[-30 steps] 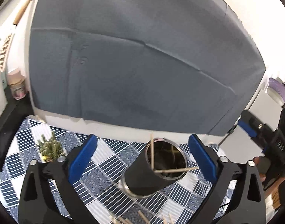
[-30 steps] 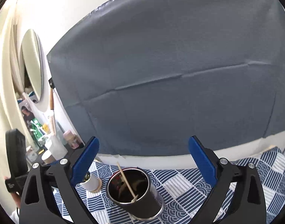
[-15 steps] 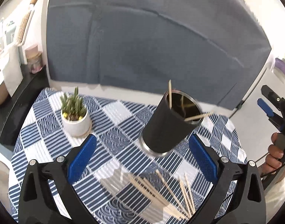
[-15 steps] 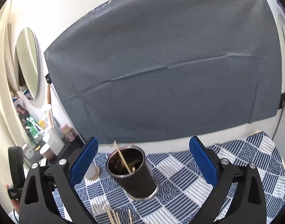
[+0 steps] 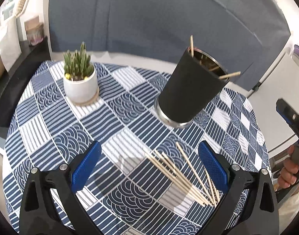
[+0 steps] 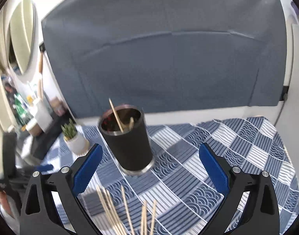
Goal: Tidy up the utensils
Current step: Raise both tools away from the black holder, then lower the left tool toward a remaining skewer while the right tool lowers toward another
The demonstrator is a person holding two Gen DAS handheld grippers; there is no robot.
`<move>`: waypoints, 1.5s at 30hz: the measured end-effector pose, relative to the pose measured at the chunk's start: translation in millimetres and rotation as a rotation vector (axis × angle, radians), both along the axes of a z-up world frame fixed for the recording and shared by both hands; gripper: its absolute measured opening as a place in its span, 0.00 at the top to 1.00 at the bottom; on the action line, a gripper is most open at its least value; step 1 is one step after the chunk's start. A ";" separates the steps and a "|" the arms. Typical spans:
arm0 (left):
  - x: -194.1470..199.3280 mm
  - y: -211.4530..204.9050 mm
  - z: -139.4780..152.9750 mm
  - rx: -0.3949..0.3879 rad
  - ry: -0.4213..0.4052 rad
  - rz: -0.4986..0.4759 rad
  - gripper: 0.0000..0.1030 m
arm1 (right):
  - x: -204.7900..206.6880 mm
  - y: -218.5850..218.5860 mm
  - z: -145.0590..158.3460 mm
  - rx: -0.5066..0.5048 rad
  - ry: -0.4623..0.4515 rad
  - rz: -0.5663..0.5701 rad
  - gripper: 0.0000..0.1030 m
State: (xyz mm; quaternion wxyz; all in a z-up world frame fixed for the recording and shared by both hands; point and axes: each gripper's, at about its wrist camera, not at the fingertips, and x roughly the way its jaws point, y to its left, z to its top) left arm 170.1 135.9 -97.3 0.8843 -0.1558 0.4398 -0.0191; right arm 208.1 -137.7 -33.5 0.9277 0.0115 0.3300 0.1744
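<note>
Both hand-held grippers, left (image 5: 149, 168) and right (image 6: 150, 169), are held apart and empty. One skewer (image 5: 178, 178) should be pinched mid-length on the surface (image 5: 51, 121), then lowered into the cup (image 5: 190, 92).

A matt black cylindrical cup (image 5: 190, 90) with a shiny steel rim and base stands on the blue-and-white patterned cloth (image 5: 51, 121) covering the worktop. Thin pale wooden sticks (image 5: 180, 178) lie there. Both tools' blue pads (image 5: 85, 166) look ribbed plastic.
</note>
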 end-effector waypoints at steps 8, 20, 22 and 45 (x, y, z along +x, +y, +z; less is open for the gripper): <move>0.8 -4.7 -38.7 -0.046 0.099 -0.041 0.06 | -17.6 13.5 -38.7 -0.026 0.147 0.076 0.08; 6.0 -31.1 -77.2 0.121 0.257 -0.030 0.06 | -23.2 -2.3 -127.7 -0.165 0.358 0.045 0.08; 7.1 -35.1 -80.7 0.128 0.266 -0.029 0.06 | -22.8 -7.1 -137.7 -0.176 0.375 0.025 0.08; 28.1 -75.2 -107.1 0.206 0.342 0.012 0.06 | -11.1 -8.0 -175.5 -0.256 0.448 -0.045 0.08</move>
